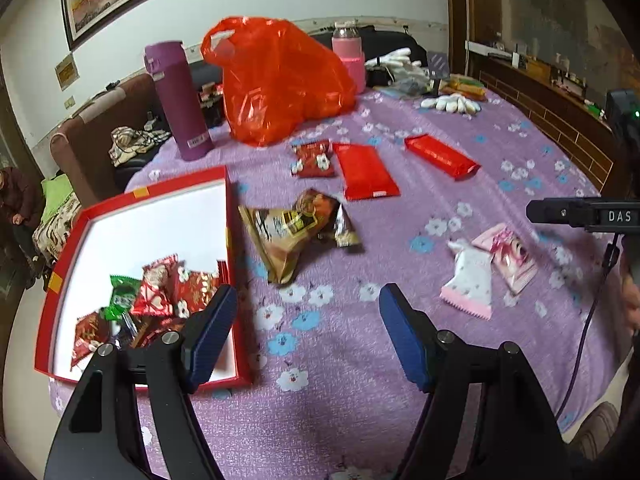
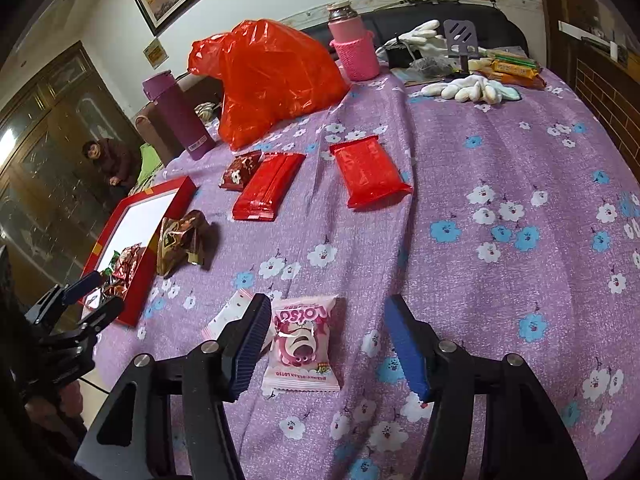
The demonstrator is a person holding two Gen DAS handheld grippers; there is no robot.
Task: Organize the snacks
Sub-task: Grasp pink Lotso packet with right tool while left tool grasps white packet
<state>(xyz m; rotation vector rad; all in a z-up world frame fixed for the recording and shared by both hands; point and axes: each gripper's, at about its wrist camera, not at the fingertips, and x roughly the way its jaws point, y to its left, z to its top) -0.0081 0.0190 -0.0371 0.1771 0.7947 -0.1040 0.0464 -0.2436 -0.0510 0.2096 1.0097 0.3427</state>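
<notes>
Snacks lie scattered about the two tongs: the pink Lotso packet [image 2: 303,344] sits on the purple cloth [image 2: 500,280] between the spread fingers of the right gripper [image 2: 324,346], untouched. The left gripper [image 1: 308,336] is also apart, empty, its left finger over the red box [image 1: 140,200] of wrapped sweets [image 1: 156,292]. Ahead lies a brown packet [image 1: 292,232], further off two red packs [image 1: 364,172]

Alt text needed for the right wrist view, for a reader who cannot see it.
The open right gripper hovers over a pink bear snack packet on a purple flowered tablecloth. Beyond lie two red packets, an orange bag and a red box holding snacks.
</notes>
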